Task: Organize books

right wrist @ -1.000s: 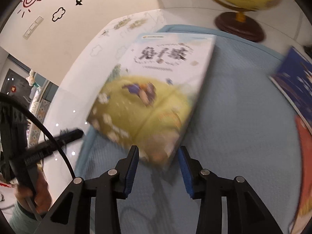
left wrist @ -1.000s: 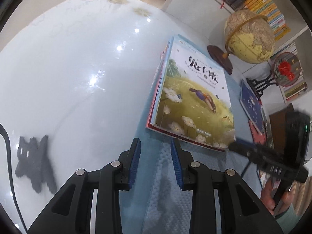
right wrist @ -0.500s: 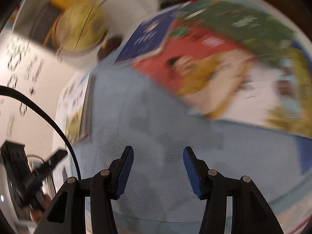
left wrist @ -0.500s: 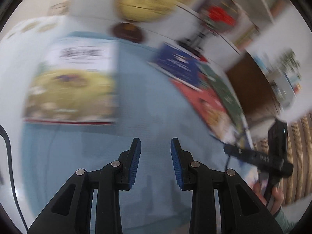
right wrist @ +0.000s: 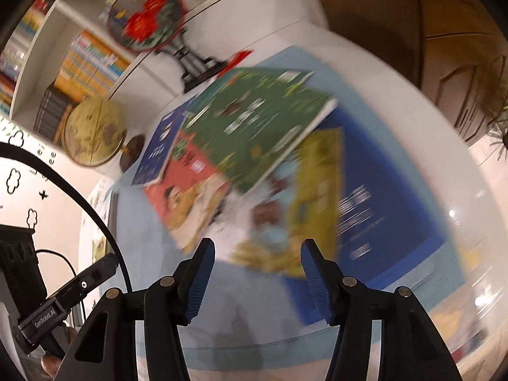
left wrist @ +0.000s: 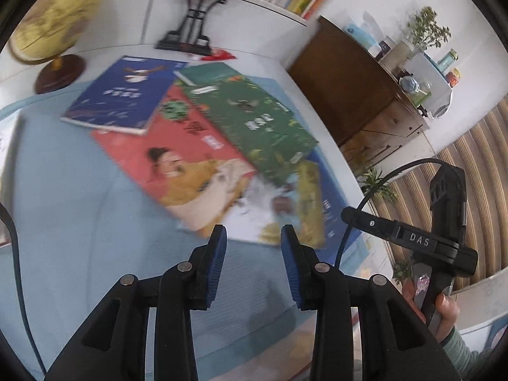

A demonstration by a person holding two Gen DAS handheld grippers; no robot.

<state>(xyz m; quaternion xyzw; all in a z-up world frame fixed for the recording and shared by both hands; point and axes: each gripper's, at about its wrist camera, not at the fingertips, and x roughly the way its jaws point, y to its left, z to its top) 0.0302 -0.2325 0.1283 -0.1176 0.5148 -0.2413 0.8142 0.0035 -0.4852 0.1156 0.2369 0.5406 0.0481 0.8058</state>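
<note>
Where the blue mat (left wrist: 79,222) covers the desk (right wrist: 412,101), overlapping books lie fanned: green book (left wrist: 254,117) over red book (left wrist: 177,158), navy book (left wrist: 123,95) beside. Left tongs (left wrist: 254,238) and right tongs (right wrist: 257,250) gape empty before them; globe (left wrist: 50,19) behind.

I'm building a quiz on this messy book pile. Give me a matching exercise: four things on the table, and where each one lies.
Things:
1. green book
2. red book
3. navy book
4. globe

Places:
A. far left, beside the pile
B. on top, overlapping the red cover
C. under two other books
D. left end of the pile, its edge over the red one

Pairs: 1-B, 2-C, 3-D, 4-A
</note>
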